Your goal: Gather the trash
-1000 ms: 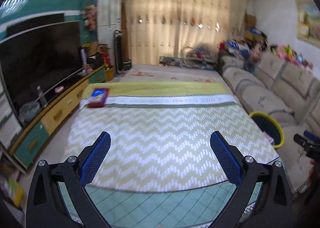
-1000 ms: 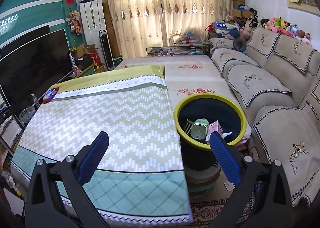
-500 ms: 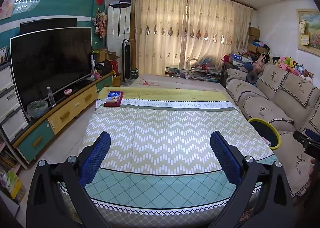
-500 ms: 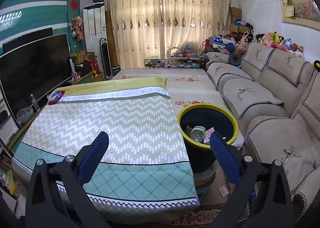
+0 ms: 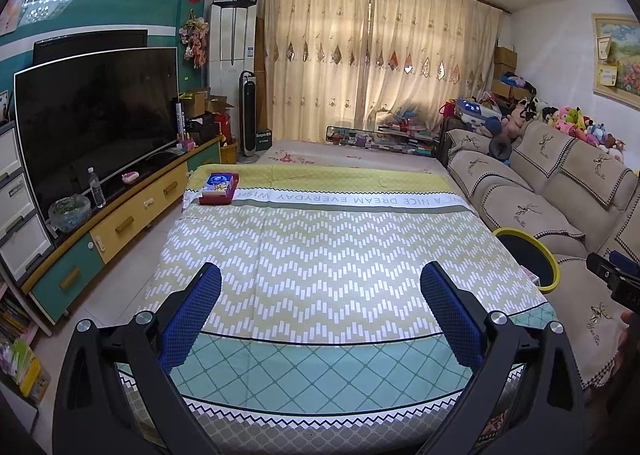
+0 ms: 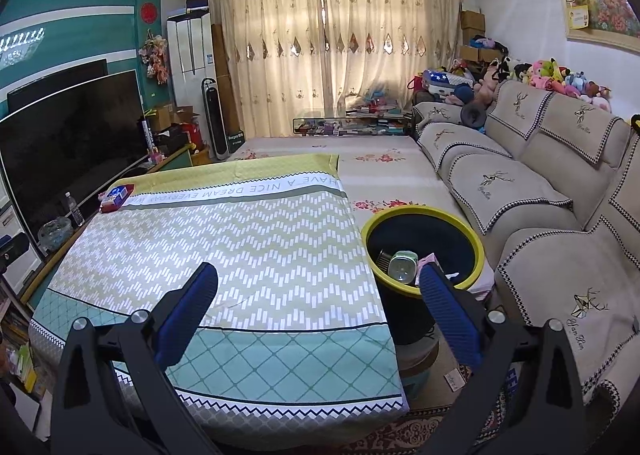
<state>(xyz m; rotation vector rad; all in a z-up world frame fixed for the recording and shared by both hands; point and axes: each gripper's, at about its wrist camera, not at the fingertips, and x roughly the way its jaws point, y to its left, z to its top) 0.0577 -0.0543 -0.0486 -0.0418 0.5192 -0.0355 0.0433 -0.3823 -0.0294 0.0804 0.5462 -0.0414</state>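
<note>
Left gripper (image 5: pixel 320 307): black frame with blue textured pads, fingers spread wide, nothing between them; held level above the near edge of the table, pointing down its length.
Right gripper (image 6: pixel 318 305): same build, fingers spread wide and empty; held over the near right corner of the table, its right pad (image 6: pixel 448 319) overlapping the near rim of the bin in view.
Table cover (image 6: pixel 240 255): cloth with a teal diamond band nearest, a green-and-white zigzag field in the middle and a yellow strip with lettering farthest; lies flat.
Trash bin (image 6: pixel 476 251): round black bin with a yellow rim, standing on the floor just beside the table's right edge, between table and beige sofa (image 6: pixel 520 183).
Trash in bin: a pale green can-like item (image 6: pixel 402 265) and a pink packet (image 6: pixel 428 258) lie inside, near the front wall.
Red tray (image 5: pixel 218 186): rectangular, holding a blue-printed packet, at the far left corner of the table.
Far wall: cream curtains (image 5: pixel 372 63), drawn closed.
</note>
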